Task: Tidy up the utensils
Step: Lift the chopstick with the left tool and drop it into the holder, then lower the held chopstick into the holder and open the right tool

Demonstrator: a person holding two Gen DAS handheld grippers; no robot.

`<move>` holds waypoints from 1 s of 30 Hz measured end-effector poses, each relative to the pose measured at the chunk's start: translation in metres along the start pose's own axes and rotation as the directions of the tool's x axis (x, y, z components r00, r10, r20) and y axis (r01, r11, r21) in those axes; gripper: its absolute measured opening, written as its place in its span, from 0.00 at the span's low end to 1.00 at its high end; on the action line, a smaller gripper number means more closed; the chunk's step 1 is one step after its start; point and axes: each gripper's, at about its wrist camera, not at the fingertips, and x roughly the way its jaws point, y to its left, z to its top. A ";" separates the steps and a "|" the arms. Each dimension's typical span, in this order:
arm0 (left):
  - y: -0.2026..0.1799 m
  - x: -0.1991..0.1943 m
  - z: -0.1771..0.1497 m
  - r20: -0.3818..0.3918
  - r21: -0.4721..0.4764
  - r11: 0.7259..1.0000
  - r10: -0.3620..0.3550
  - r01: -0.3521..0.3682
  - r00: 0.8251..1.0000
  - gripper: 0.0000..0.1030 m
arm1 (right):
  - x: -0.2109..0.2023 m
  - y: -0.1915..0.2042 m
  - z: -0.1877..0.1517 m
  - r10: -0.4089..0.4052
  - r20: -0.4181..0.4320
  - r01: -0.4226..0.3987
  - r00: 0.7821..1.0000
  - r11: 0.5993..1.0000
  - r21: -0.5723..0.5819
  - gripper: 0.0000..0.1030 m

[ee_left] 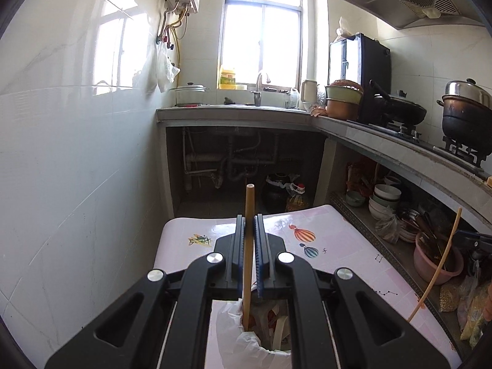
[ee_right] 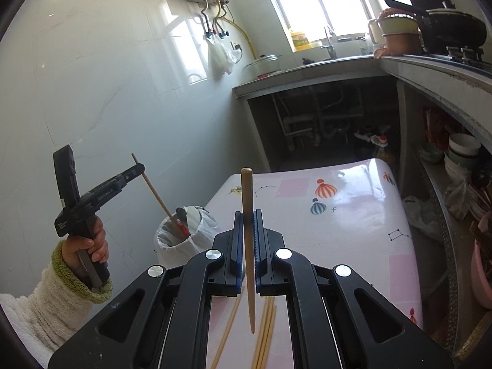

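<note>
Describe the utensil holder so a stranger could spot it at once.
Find the pink table with balloon prints. At its corner by the white tiled wall stands a container lined with a white plastic bag. Unlike the loose chopsticks, it stands upright with utensils inside.

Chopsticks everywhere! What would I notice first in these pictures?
Each gripper pinches one chopstick. The left gripper lowers its chopstick into the bag-lined cup at the table's left edge. The right gripper holds its chopstick upright above the loose chopsticks on the balloon-patterned table.
</note>
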 end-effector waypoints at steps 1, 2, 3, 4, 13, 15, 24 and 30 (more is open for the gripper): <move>0.001 0.005 -0.004 -0.015 0.005 1.000 0.003 -0.003 1.000 0.05 | 0.001 0.000 0.001 0.002 0.000 -0.002 1.000 1.000 -0.001 0.04; 0.001 0.010 -0.009 -0.030 0.010 1.000 0.006 -0.006 1.000 0.05 | 0.001 0.001 0.001 0.004 0.001 -0.004 1.000 1.000 -0.003 0.04; 0.002 0.014 -0.013 -0.044 0.012 1.000 0.003 -0.003 0.999 0.05 | 0.001 0.002 0.002 0.007 0.002 -0.007 1.000 1.000 -0.005 0.04; 0.002 0.018 -0.017 -0.059 0.015 1.000 0.001 0.000 0.998 0.05 | 0.001 0.003 0.003 0.011 0.003 -0.011 1.000 1.000 -0.008 0.04; 0.005 0.025 -0.024 -0.089 0.013 1.000 -0.008 0.009 0.996 0.06 | 0.000 0.025 0.024 0.061 0.033 -0.059 0.998 0.997 -0.055 0.04; 0.009 0.024 -0.023 -0.098 -0.016 1.000 -0.026 0.025 0.995 0.07 | -0.001 0.034 0.033 0.082 0.053 -0.077 0.995 0.994 -0.080 0.04; 0.037 -0.016 -0.023 -0.031 -0.159 0.984 -0.089 0.083 0.996 0.39 | 0.017 0.081 0.086 0.190 0.110 -0.169 0.976 0.970 -0.178 0.04; 0.055 -0.055 -0.038 0.001 -0.222 0.973 -0.063 0.062 0.998 0.44 | 0.051 0.099 0.103 0.231 0.104 -0.213 0.967 0.964 -0.161 0.04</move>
